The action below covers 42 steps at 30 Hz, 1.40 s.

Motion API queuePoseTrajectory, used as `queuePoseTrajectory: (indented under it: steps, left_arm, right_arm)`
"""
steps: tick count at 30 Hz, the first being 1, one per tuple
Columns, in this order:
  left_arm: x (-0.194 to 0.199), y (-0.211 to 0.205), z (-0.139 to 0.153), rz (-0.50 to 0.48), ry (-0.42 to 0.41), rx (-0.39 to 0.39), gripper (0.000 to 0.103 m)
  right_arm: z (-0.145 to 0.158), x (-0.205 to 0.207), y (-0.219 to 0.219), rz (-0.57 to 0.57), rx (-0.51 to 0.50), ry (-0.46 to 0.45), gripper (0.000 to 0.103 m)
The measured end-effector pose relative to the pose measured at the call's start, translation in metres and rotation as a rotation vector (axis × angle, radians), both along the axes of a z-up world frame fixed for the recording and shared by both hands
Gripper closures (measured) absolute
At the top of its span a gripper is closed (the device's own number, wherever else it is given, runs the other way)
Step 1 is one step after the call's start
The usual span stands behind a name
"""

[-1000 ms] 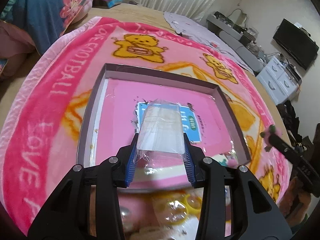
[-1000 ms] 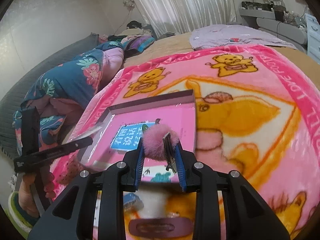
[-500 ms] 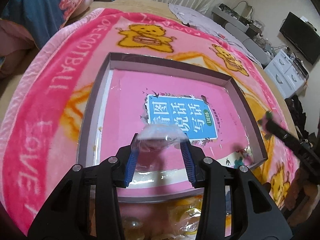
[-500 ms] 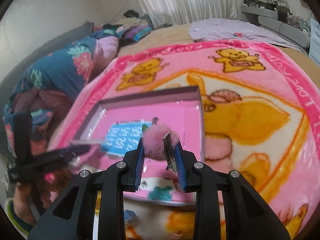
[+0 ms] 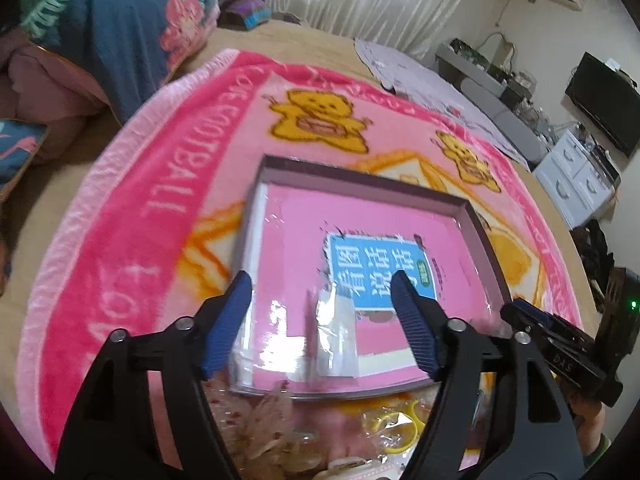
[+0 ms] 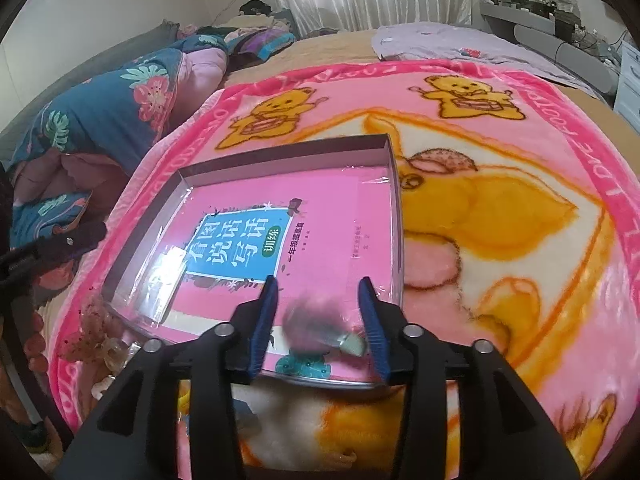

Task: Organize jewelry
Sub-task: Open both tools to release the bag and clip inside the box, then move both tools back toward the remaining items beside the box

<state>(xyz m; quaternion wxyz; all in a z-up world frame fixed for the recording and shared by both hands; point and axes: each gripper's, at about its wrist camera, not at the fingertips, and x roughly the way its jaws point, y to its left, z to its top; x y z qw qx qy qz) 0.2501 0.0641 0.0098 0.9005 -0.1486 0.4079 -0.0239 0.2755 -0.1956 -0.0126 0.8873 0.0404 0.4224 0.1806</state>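
Bedroom: bed [image 6: 328,44] (blanket [image 6: 500,208] atop).

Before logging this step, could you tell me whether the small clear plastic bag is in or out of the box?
In: the small clear plastic bag lies on the pink book inside the shallow grey box, between the open left claw's fingers.

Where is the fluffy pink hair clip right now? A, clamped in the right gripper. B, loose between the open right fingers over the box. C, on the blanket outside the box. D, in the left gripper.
B: the right gripper stands open, and the blurred pink hair clip sits free between its fingers, touching neither, over the near edge of the box.
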Motion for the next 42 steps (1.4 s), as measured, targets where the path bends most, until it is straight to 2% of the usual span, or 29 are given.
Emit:
queuePoseTrajectory:
  steps: [3,5,7,8,12,17,29,42]
  left_arm:
    - [-0.004,0.006,0.005,0.018,-0.006,0.008,0.023]
    - [-0.009,0.011,0.01,0.034,-0.013,0.019,0.019]
    - [-0.012,0.016,0.014,0.051,-0.016,0.026,0.011]
    - [-0.014,0.019,0.016,0.062,-0.019,0.032,0.01]
    - [-0.024,0.026,0.027,0.094,-0.038,0.055,0.01]
    - [-0.041,0.03,0.044,0.107,-0.078,0.067,0.01]
    - [-0.09,0.022,0.089,0.098,-0.201,0.05,0.01]
    - [-0.145,0.022,0.103,0.11,-0.238,0.046,0.009]
  right_arm:
    - [0.006,-0.003,-0.003,-0.005,0.009,-0.017,0.048]
    - [0.011,-0.006,-0.005,-0.012,0.02,-0.03,0.04]
    - [0.017,-0.009,-0.006,-0.016,0.027,-0.048,0.032]
    - [0.02,-0.012,-0.007,-0.02,0.03,-0.061,0.027]
    - [0.035,-0.022,-0.008,-0.019,0.034,-0.104,0.025]
    - [0.057,-0.042,-0.01,-0.015,0.043,-0.172,0.014]
    - [0.104,-0.096,-0.007,0.005,0.042,-0.283,0.014]
    - [0.116,-0.142,-0.007,0.027,0.025,-0.302,0.014]
